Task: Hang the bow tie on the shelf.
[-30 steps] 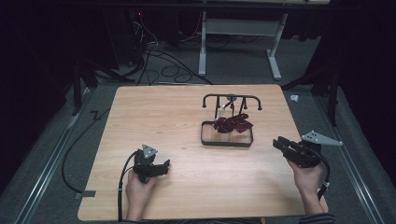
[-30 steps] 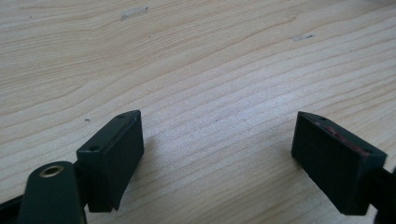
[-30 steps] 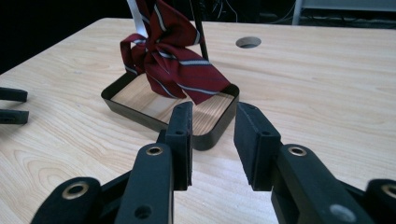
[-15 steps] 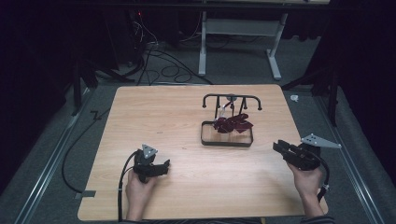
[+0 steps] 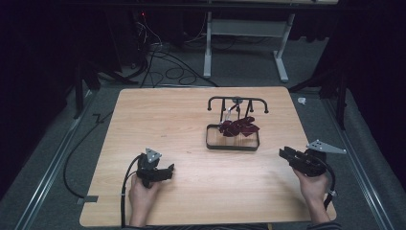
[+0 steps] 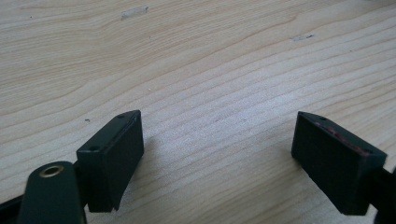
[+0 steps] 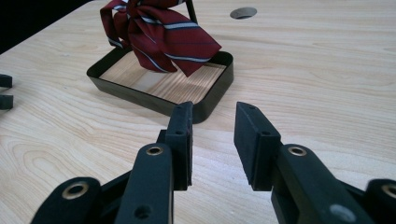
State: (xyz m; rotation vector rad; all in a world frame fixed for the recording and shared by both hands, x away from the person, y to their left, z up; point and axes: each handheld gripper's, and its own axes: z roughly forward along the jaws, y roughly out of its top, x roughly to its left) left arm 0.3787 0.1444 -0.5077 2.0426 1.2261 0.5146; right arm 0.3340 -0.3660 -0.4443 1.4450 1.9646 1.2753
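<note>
A dark red striped necktie (image 5: 238, 127) (image 7: 156, 29) hangs from a black rail stand (image 5: 238, 101) over a low black tray (image 5: 232, 143) (image 7: 212, 100) on the wooden table (image 5: 182, 120). My left gripper (image 5: 168, 171) (image 6: 219, 154) rests near the table's front left, jaws wide apart over bare wood, nothing between them. My right gripper (image 5: 283, 153) (image 7: 212, 135) hovers at the front right and points toward the tray's near corner. Its jaws stand partly apart with nothing between them.
A round hole (image 7: 243, 12) sits in the tabletop beyond the tray. Cables (image 5: 158, 57) lie on the floor behind the table, by a white desk frame (image 5: 244, 43). The other gripper's jaw tips (image 7: 4, 91) show at the left edge of the right gripper view.
The right gripper has shifted slightly down and toward the table's front edge. The left gripper has kept still.
</note>
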